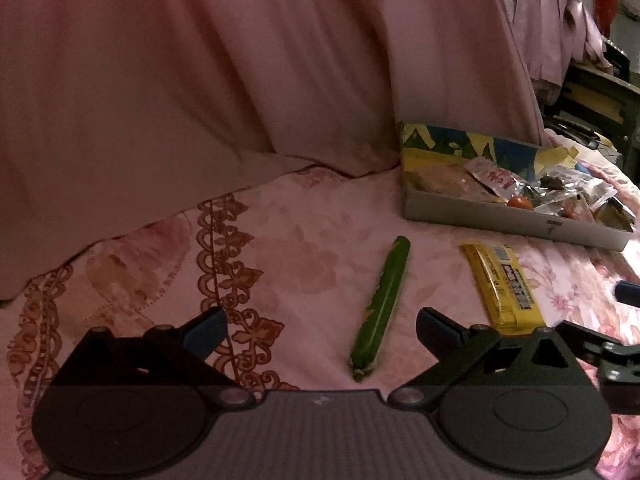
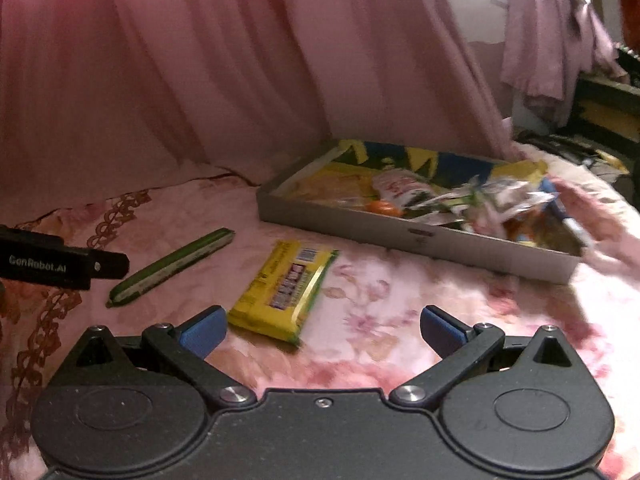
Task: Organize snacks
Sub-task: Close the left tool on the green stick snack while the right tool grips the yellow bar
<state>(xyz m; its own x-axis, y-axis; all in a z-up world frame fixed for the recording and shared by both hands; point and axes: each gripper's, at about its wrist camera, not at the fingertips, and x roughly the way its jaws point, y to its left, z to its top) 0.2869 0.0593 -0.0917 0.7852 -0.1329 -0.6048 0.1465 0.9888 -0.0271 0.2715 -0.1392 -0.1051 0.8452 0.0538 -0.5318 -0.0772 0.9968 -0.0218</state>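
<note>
A long green snack stick [image 1: 382, 306] lies on the pink floral bedspread, just ahead of my open, empty left gripper [image 1: 320, 330]. A flat yellow snack pack [image 1: 502, 286] lies to its right. In the right wrist view the yellow pack [image 2: 284, 292] lies just ahead and left of my open, empty right gripper [image 2: 322, 330], with the green stick [image 2: 172, 266] further left. A shallow grey box [image 2: 420, 236] with a yellow and blue lining holds several wrapped snacks at the back right; it also shows in the left wrist view [image 1: 500, 224].
A pink curtain [image 1: 240, 80] hangs behind the bed. The left gripper's body [image 2: 52, 264] shows at the left edge of the right wrist view. Clothes [image 2: 552, 40] and dark furniture [image 1: 600, 96] stand beyond the bed at right.
</note>
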